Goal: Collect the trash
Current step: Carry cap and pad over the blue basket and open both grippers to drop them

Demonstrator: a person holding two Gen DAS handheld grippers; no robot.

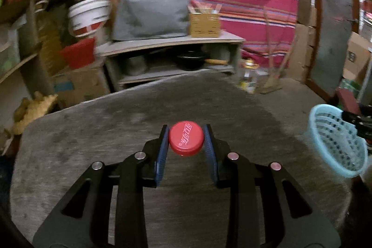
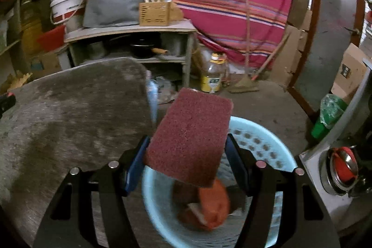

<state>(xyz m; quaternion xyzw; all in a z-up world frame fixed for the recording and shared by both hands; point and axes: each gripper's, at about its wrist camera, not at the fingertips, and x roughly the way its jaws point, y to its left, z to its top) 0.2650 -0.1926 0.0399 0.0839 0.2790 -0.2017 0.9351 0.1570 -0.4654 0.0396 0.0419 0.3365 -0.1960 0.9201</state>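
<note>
My left gripper is shut on a red bottle cap and holds it above the grey table. A light blue plastic basket stands at the table's right edge. My right gripper is over this basket, with a maroon scouring pad between its blue fingers. The pad is tilted and looks loose between the jaws. Orange and brown trash lies in the basket's bottom.
A grey shelf unit with a grey bag and a wooden box stands behind the table. A plastic bottle and a broom are on the floor. A striped red cloth hangs behind. Metal pots are at the right.
</note>
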